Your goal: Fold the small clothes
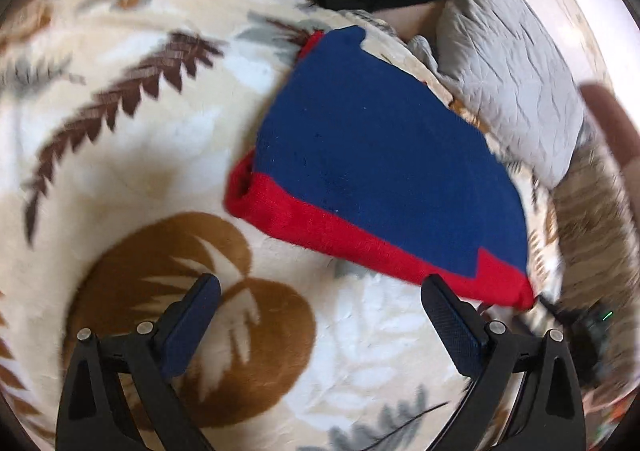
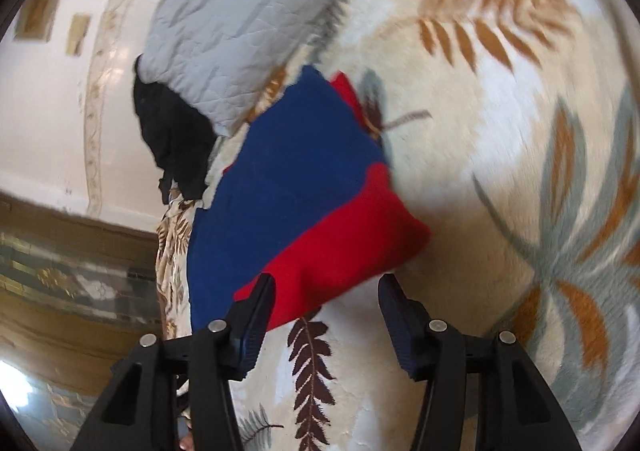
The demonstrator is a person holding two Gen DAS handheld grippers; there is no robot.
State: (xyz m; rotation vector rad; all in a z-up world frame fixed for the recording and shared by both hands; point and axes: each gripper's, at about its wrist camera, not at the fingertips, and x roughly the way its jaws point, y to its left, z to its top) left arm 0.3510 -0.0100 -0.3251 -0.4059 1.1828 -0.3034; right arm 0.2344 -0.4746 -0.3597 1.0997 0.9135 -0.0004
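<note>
Right gripper (image 2: 326, 283) (open) beside folded garment (image 2: 304, 203)

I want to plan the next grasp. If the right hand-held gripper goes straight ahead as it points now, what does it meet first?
Probably the red band of the blue and red garment; it lies just ahead of the open right hand-held gripper. Depth is unclear.

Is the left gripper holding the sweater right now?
No. The left gripper stands open over the blanket, its fingers clear of the sweater.
</note>
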